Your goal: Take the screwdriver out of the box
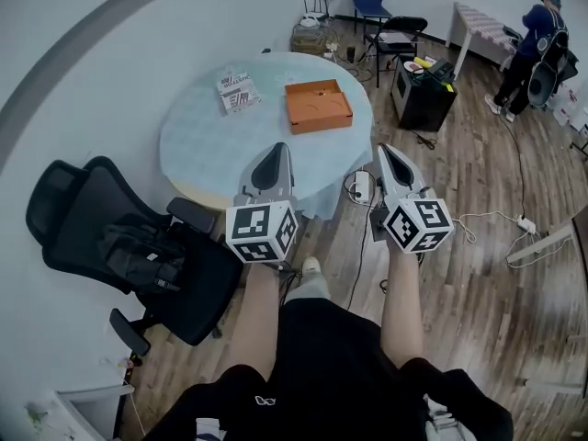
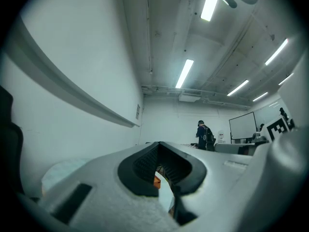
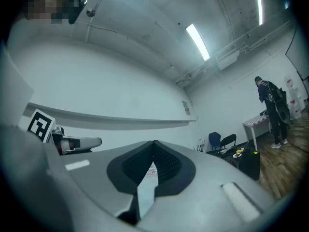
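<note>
An orange box [image 1: 318, 106] lies on the round table [image 1: 197, 145], which has a pale blue cloth. No screwdriver can be made out in the box from here. My left gripper [image 1: 280, 147] hovers over the table's near edge, short of the box, with its jaws shut and empty. My right gripper [image 1: 384, 150] is beside the table's right edge, over the floor, also shut and empty. In the left gripper view the jaws [image 2: 159, 144] meet at the tip, and a sliver of the orange box [image 2: 156, 181] shows through the gap. The right gripper [image 3: 154, 142] has its jaws closed too.
A printed booklet [image 1: 237, 90] lies on the table left of the box. A black office chair [image 1: 129, 246] stands at the left. A black case [image 1: 424, 96], chairs [image 1: 390, 26] and cables lie beyond the table. A person [image 1: 528, 49] stands far right.
</note>
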A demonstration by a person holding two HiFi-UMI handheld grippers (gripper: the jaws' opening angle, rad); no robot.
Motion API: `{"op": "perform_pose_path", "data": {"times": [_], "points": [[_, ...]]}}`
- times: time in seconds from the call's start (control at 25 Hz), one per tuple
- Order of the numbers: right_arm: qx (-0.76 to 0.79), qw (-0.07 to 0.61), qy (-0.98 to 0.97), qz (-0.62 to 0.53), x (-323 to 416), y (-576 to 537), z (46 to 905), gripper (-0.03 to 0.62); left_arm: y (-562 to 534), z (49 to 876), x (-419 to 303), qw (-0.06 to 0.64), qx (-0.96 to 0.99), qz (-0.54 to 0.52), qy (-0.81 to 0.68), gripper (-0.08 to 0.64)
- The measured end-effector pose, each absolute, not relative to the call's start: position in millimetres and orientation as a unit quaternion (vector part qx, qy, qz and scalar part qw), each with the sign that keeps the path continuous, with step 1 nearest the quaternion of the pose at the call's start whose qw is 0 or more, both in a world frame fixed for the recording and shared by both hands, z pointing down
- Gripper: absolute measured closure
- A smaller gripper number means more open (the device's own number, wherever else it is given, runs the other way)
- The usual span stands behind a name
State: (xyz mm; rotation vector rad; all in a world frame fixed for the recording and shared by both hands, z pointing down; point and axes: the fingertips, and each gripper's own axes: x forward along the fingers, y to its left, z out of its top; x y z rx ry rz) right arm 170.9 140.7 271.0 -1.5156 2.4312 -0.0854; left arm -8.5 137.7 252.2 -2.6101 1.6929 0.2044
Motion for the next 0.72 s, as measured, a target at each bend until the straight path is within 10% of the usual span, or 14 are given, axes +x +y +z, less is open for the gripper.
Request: {"op": "perform_pose_path", "data": {"times": [0.72], "points": [[-0.548,0.095,0.828,-0.072,204,-115,327,0.580,-132,327,29,-0.070,-0.855,0.058,0.511,0.558]]}}
